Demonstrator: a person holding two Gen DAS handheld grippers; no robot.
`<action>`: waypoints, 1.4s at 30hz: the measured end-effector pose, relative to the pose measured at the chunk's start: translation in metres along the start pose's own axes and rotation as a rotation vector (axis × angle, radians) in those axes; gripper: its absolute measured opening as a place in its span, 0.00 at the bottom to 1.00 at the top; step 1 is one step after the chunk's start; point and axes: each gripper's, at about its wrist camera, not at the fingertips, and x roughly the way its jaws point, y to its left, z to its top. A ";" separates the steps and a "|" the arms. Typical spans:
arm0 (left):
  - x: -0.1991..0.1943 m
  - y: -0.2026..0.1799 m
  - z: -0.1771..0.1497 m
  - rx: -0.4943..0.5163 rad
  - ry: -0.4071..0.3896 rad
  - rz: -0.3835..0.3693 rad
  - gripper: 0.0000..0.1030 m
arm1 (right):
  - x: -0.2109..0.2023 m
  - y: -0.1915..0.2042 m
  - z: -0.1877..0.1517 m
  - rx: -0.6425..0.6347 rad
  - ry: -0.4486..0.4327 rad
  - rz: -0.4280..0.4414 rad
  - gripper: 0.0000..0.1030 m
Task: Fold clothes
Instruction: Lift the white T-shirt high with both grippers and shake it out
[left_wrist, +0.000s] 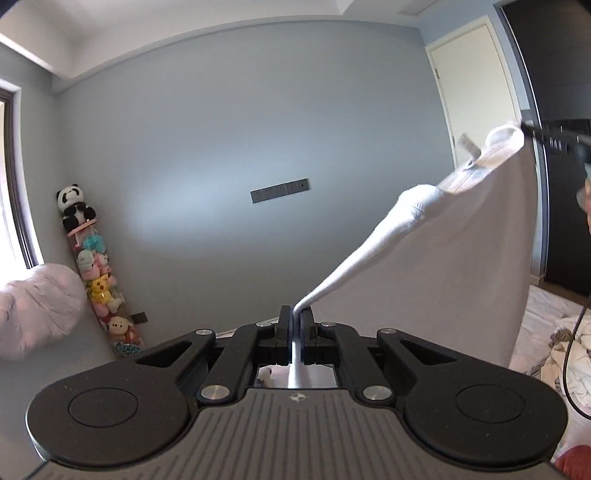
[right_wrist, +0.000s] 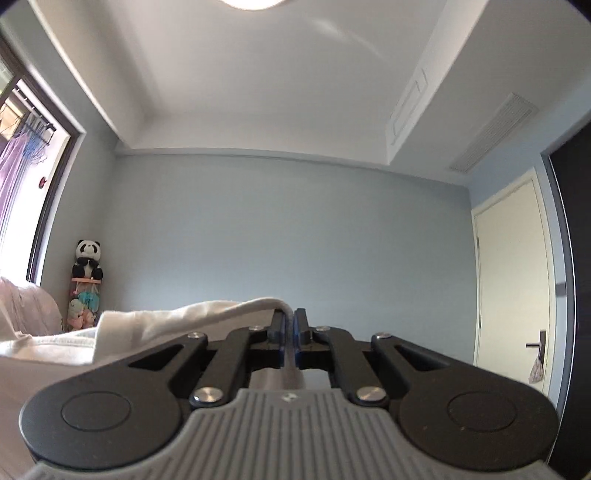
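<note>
A white garment (left_wrist: 443, 266) hangs in the air, stretched between both grippers. My left gripper (left_wrist: 295, 314) is shut on one corner of it, the cloth pinched thin between the pads. From there the fabric rises to the upper right, where the collar with its label shows and the other gripper (left_wrist: 532, 129) holds it. In the right wrist view my right gripper (right_wrist: 290, 317) is shut on the same white garment (right_wrist: 166, 325), which drapes away to the left over its left finger. Both grippers point up toward the wall.
A blue-grey wall is ahead, with a white door (right_wrist: 513, 280) at right. A panda toy (left_wrist: 74, 206) tops a column of soft toys in the left corner. A pink quilt (left_wrist: 33, 302) lies at left. More crumpled clothes (left_wrist: 565, 354) lie on the bed at lower right.
</note>
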 end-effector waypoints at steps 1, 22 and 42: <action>-0.006 0.004 0.004 -0.014 -0.026 0.018 0.02 | -0.005 0.004 0.000 -0.025 0.002 0.024 0.05; -0.052 0.024 0.028 -0.043 -0.189 0.038 0.03 | -0.063 0.007 0.031 -0.116 -0.123 0.002 0.05; 0.184 0.035 0.058 0.192 0.000 0.327 0.03 | 0.177 0.052 -0.065 -0.313 0.177 -0.046 0.05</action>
